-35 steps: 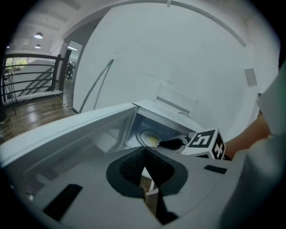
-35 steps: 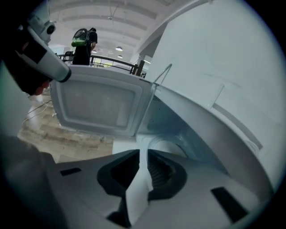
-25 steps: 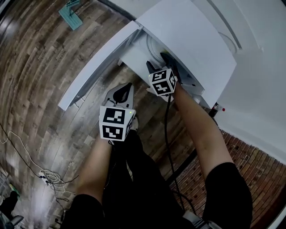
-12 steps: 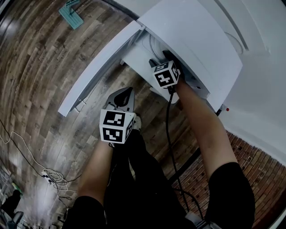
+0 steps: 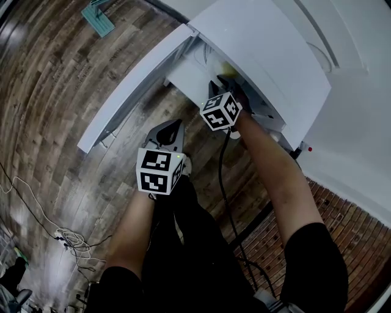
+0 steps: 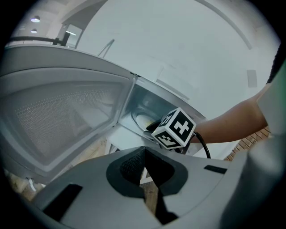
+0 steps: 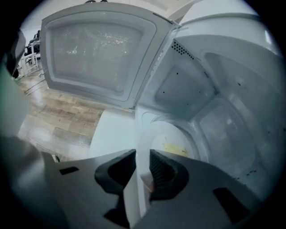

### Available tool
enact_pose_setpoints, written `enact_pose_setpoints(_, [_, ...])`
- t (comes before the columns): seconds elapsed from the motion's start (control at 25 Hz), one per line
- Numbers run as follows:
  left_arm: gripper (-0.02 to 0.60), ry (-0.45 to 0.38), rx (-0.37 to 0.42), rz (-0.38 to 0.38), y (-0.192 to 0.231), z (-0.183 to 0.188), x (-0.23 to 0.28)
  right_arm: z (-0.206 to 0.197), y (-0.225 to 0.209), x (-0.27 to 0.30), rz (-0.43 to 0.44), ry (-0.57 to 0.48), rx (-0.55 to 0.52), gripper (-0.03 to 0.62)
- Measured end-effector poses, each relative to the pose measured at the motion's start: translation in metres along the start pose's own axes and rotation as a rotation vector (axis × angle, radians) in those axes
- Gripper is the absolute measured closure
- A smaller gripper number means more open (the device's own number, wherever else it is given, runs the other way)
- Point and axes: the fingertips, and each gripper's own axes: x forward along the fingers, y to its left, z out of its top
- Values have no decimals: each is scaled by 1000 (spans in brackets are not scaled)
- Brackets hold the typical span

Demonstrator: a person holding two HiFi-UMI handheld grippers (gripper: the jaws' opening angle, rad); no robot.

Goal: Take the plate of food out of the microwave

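Note:
The white microwave stands with its door swung wide to the left. Inside lies a white plate carrying a yellow piece of food; it also shows as the plate at the opening. My right gripper reaches into the opening, and its jaws have just been closing with the plate's near rim between them; the pads now grip that rim. In the head view the right gripper sits at the cavity's front edge. My left gripper hangs shut and empty before the microwave, below the door.
Wood-plank floor lies below, with a tangle of cables at lower left and a teal object at the top. A brick-patterned surface runs along the right. The person's legs stand directly below the grippers.
The right gripper's marker cube has shifted slightly down and left from the microwave mouth, and the yellow food now shows above it. The left gripper has barely moved.

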Motion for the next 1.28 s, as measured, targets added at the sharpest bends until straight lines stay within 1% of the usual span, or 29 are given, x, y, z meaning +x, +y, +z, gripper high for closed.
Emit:
enact_pose_setpoints(0.12, [586,0,-17,0,-2,-4,-1,-9,1,-3,-44,23,-91,500])
enact_pose_setpoints(0.28, [586,-2,-25,-5,-8,-9,-2,-20,2,-8,-163,53,-267,523])
enact_pose_setpoints(0.4, [586,-1,-26,-4,-10,-12,-3,-21,5,-14,-226,49,-346,534])
enact_pose_setpoints(0.6, [586,-2,-34,3,-8,-17,-5,-21,21,-27,-270,4,-420,542])
enact_pose_setpoints(0.72, [586,-8,-40,12,-4,-17,-6,-19,24,-34,-325,-32,-474,553])
enact_pose_setpoints(0.92, [586,-20,-49,25,0,-15,-8,-9,15,-50,-420,-88,-540,569])
enact_pose_setpoints(1.08, [586,-31,-53,30,1,-13,-9,-6,11,-59,-440,-108,-553,569])
enact_pose_setpoints(1.28, [586,-41,-45,32,-1,-8,-14,2,16,-77,-449,-152,-573,569])
